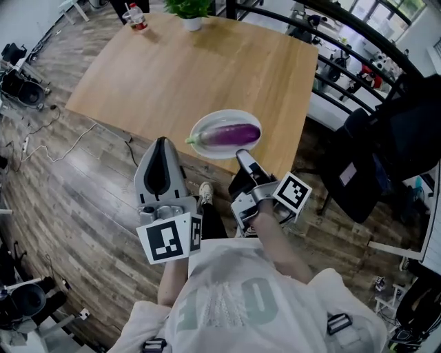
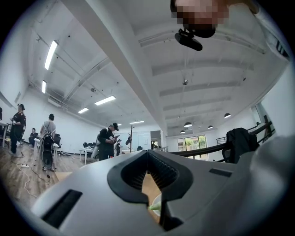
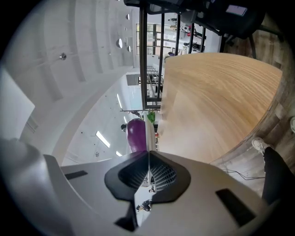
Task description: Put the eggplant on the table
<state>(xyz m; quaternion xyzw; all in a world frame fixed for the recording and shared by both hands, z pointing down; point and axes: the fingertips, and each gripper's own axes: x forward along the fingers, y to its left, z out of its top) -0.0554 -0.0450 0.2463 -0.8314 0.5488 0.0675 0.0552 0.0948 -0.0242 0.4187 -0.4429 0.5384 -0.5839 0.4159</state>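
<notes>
Clearly one eggplant (image 1: pixel 231 134) lies on one white plate (image 1: pixel 220 116) over the table's (image 1: pixel 179 76) near edge. Of the two tools, the right tool (image 1: pixel 242 157) is clenched on the plate's rim, and the left tool (image 1: pixel 162 141) is closed on nothing just beside it. Only the head view shows one potted plant (image 1: pixel 191 10) and one bottle (image 1: pixel 138 17) at the far edge. Only the left gripper view shows people (image 2: pixel 108 140) standing.

Wooden table (image 1: pixel 207 76), potted plant (image 1: pixel 189 10) at far edge, bottle (image 1: pixel 138 17) beside it
</notes>
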